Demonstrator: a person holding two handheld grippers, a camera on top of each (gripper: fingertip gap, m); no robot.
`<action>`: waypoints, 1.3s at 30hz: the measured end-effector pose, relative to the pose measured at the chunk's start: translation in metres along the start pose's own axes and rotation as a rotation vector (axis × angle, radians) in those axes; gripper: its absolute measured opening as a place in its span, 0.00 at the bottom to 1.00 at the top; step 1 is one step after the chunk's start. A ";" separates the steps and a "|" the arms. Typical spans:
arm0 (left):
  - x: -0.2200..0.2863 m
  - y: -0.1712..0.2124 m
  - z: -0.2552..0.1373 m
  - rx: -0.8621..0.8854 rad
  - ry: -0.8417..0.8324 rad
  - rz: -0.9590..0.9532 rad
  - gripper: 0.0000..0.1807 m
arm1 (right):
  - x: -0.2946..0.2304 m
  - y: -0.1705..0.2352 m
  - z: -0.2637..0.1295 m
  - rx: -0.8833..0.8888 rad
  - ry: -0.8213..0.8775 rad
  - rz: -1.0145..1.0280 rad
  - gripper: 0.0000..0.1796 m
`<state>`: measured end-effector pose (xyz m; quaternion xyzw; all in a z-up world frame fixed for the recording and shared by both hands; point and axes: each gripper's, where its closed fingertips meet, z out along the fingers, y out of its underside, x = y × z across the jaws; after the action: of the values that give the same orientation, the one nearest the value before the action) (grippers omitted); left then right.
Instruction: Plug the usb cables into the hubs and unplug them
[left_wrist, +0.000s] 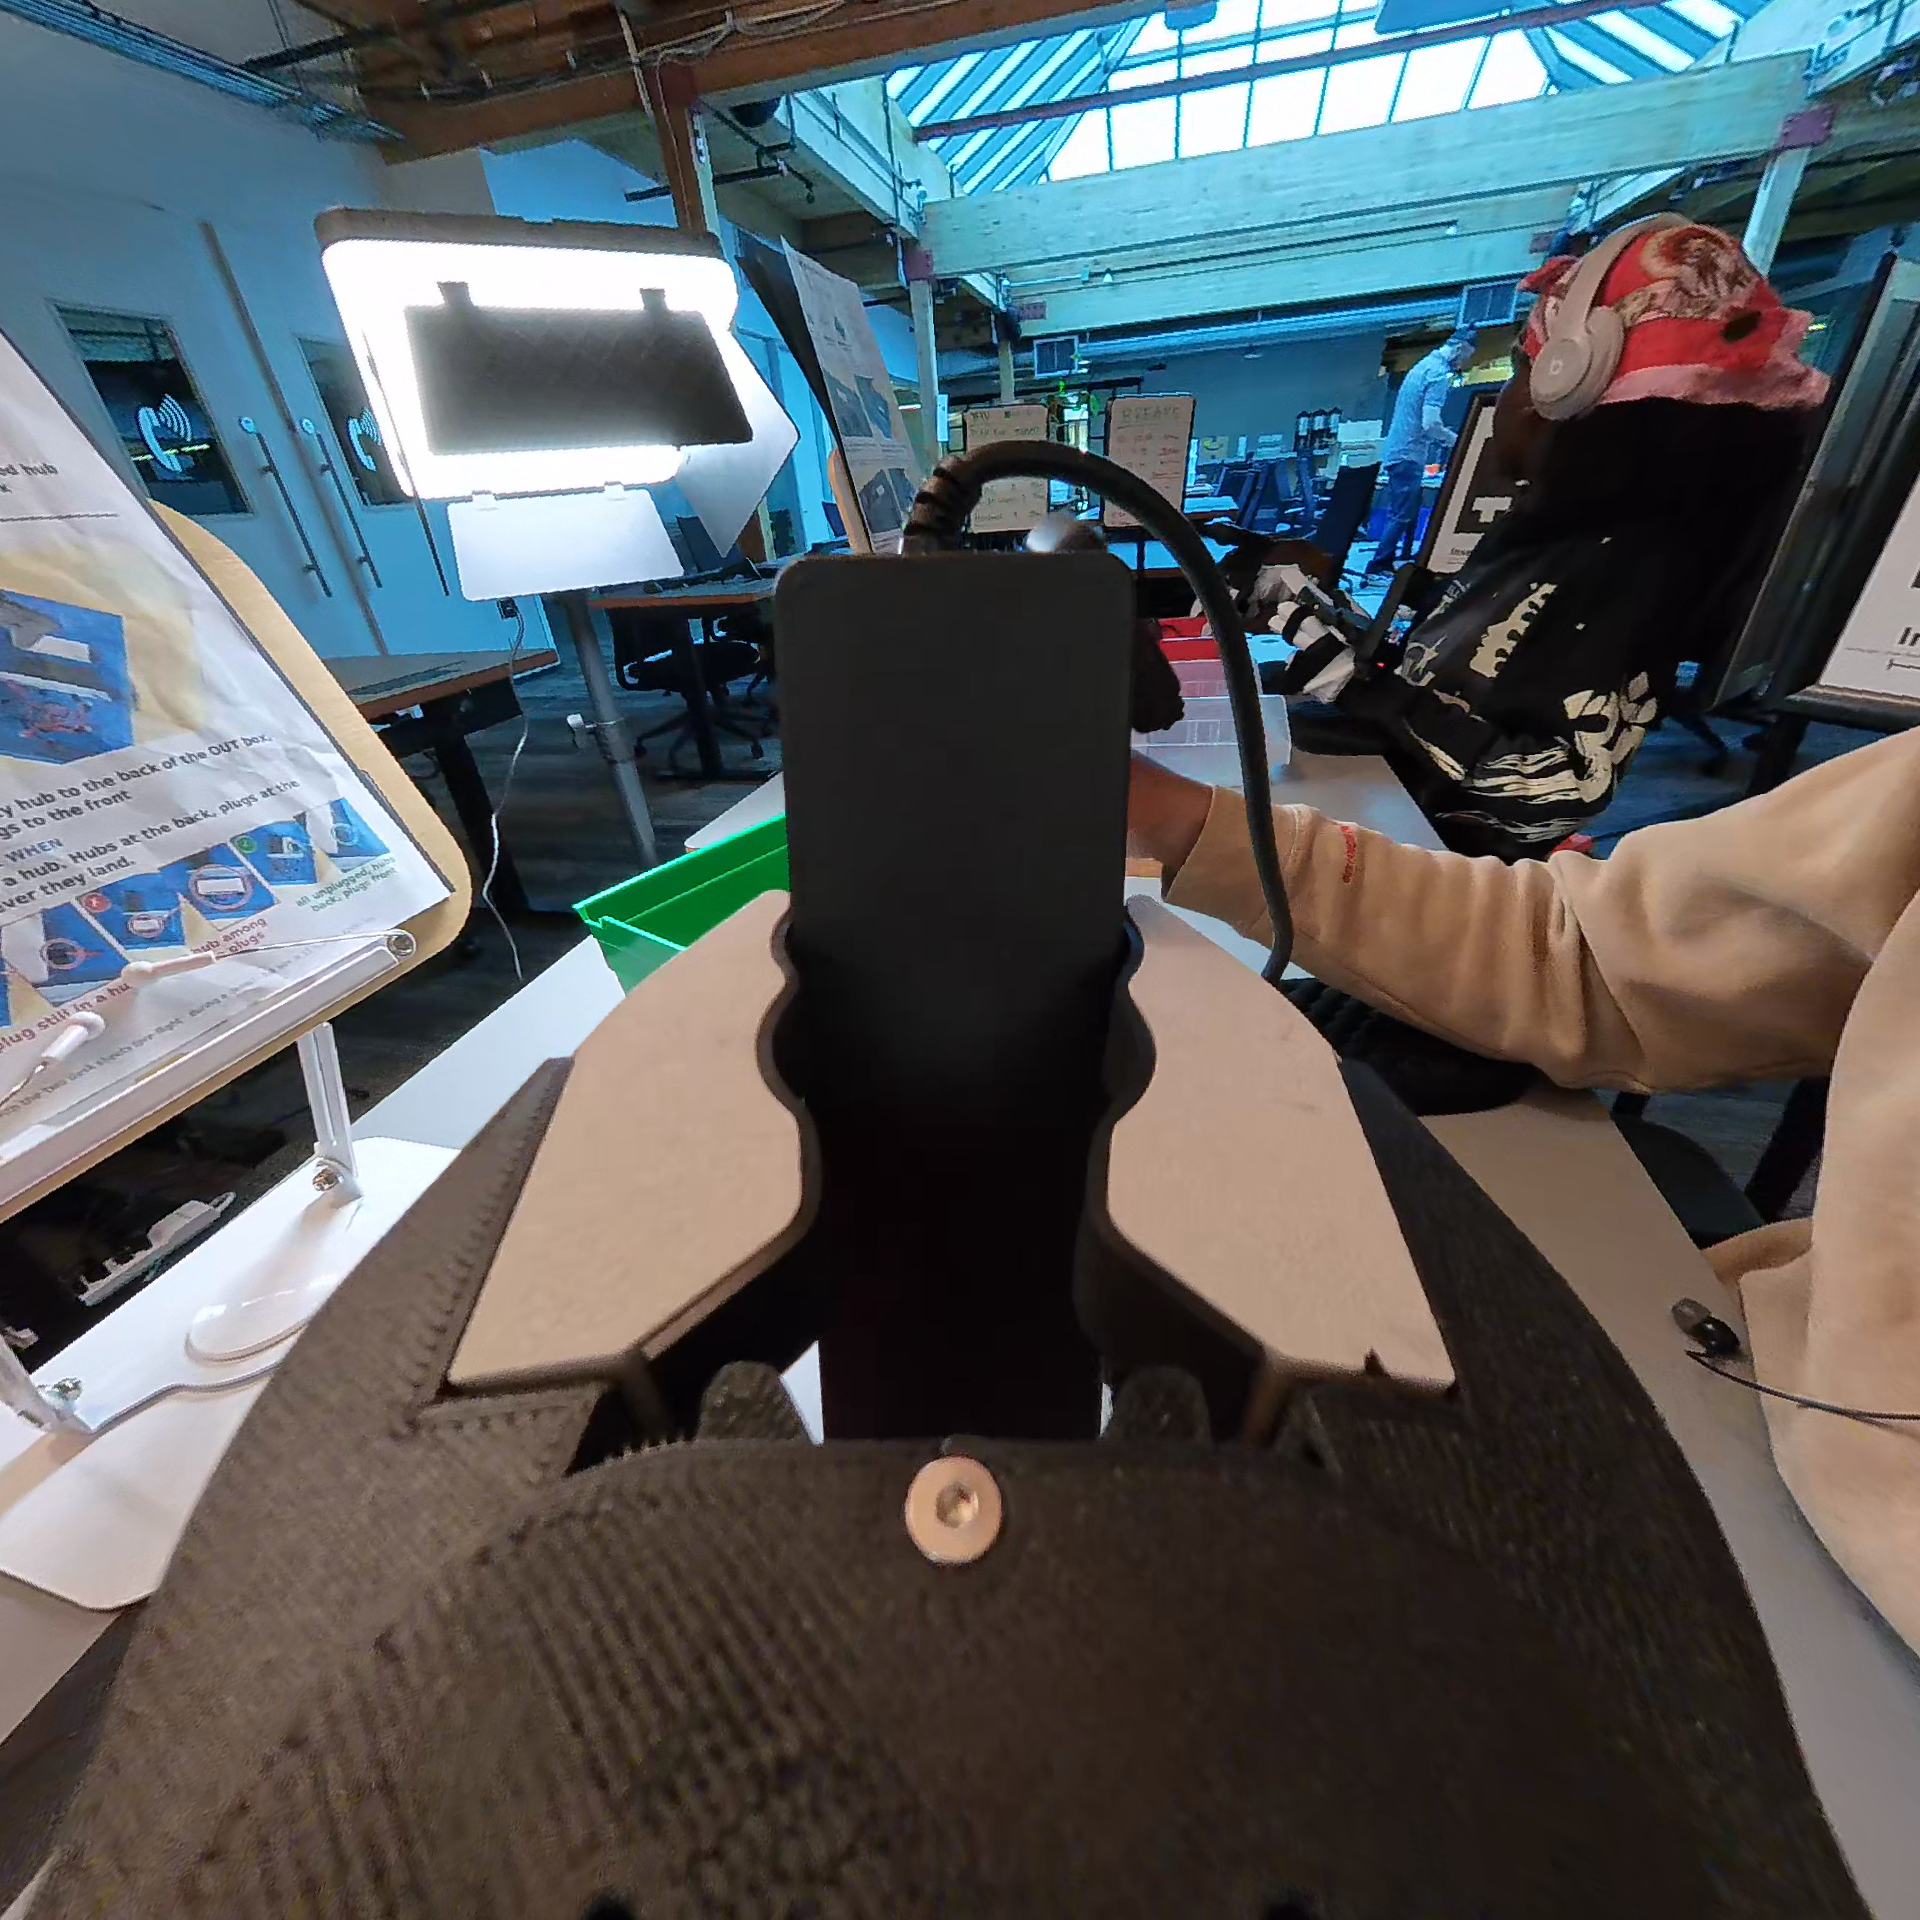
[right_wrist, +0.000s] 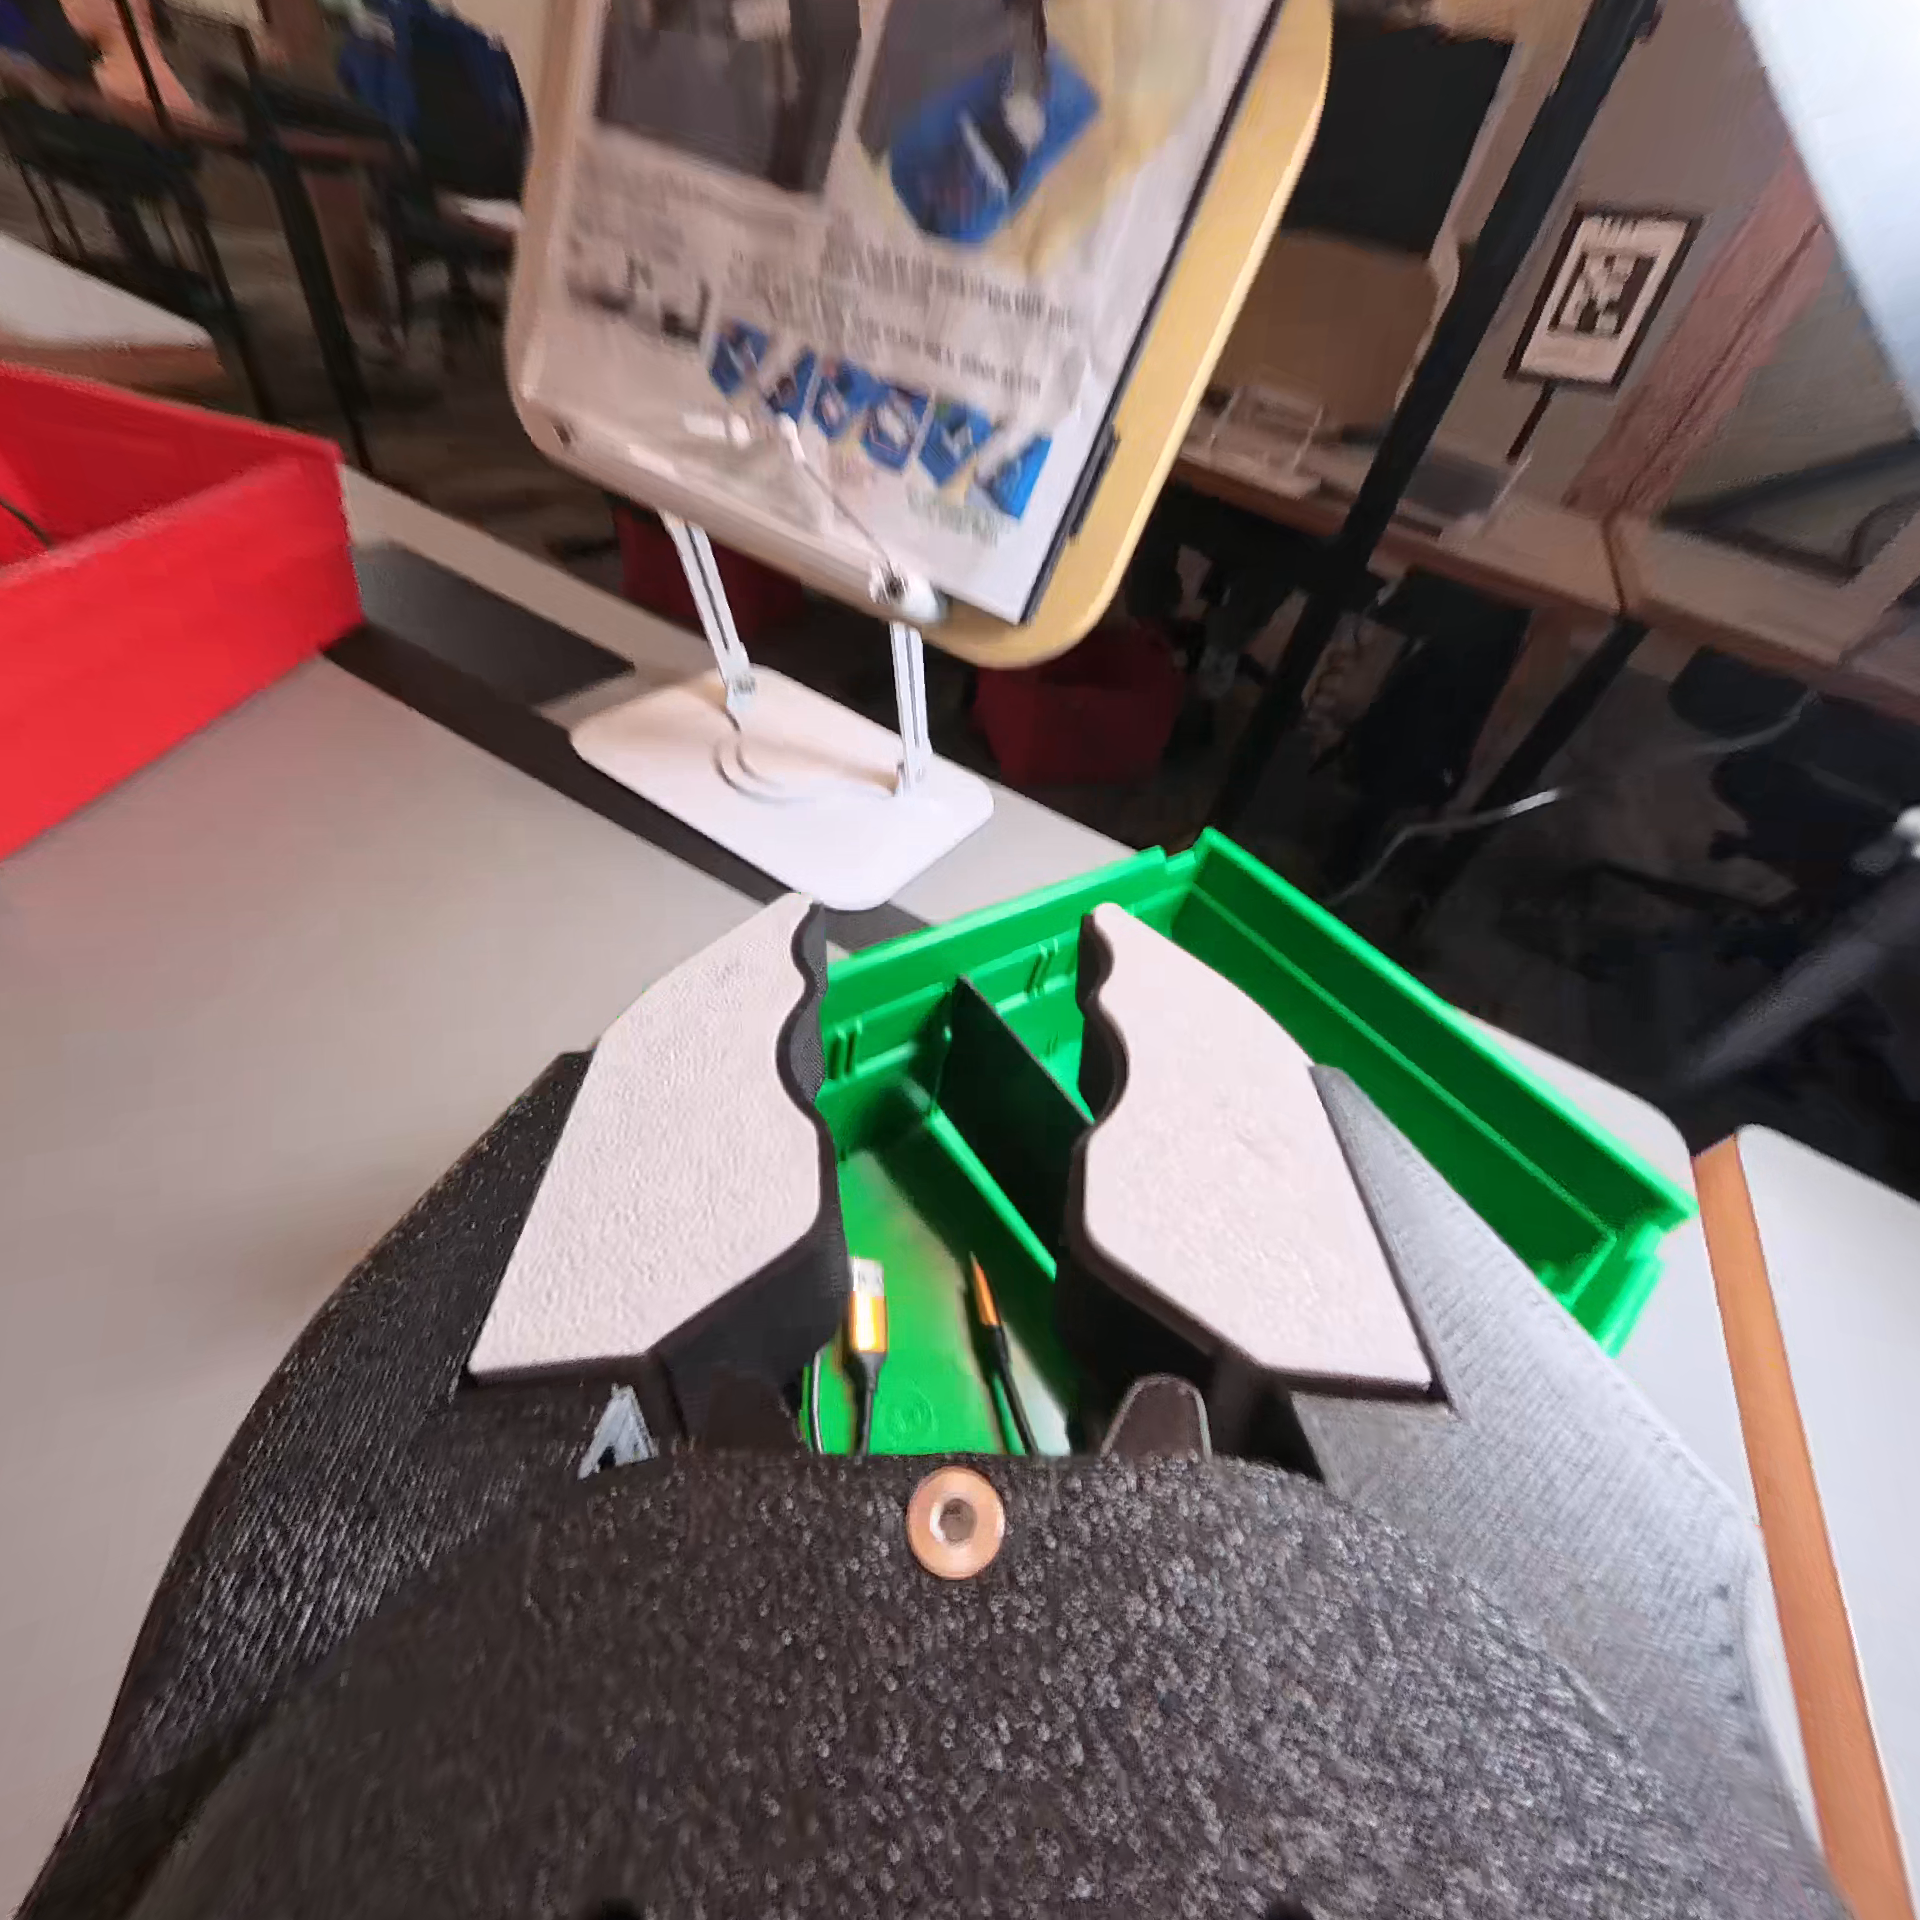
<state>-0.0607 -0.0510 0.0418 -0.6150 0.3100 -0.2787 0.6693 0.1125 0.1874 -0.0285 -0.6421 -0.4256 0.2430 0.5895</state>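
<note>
A: Hub (left_wrist: 951, 831), black slab, clamped in the left claw (left_wrist: 954, 940). Long axis runs straight out along the fingers, away from the camera; far end tilted up, clear of the desk (left_wrist: 1538, 1153). Its own grey cable (left_wrist: 1242, 665) leaves the far end and loops down to the right, in front of a cream sleeve (left_wrist: 1507, 935).

B: Ports?

A: Not visible; only a plain flat face shows. Cannot tell which edge carries them.

B: Right side?

A: Right claw (right_wrist: 951, 987) spread apart, holding nothing, poised over the green bin (right_wrist: 1403, 1070). Two orange-collared USB plugs (right_wrist: 868, 1314) lie on the bin floor, near side of the black divider (right_wrist: 1013, 1081), both pointing roughly away towards it. View is blurred.

B: Risks?

A: Judgement: claw fingers may strike the divider or bin wall; the plugs lie close together, so one grab could catch both. The hub's looped cable could snag the sleeve. A misaligned plug would jam.
</note>
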 end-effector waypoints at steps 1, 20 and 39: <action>0.000 0.001 0.000 0.000 0.003 -0.004 0.31 | -0.003 -0.011 -0.004 0.044 -0.010 0.002 0.26; 0.072 0.038 0.033 -0.029 0.517 -0.304 0.30 | -0.216 -0.071 -0.056 0.249 -0.718 -0.319 0.26; 0.127 0.087 0.036 -0.216 0.934 -0.553 0.31 | -0.296 -0.027 -0.090 0.139 -1.056 -0.578 0.17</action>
<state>0.0488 -0.1159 -0.0521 -0.5495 0.4277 -0.6540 0.2956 0.0246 -0.1103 -0.0415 -0.2531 -0.8009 0.3860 0.3815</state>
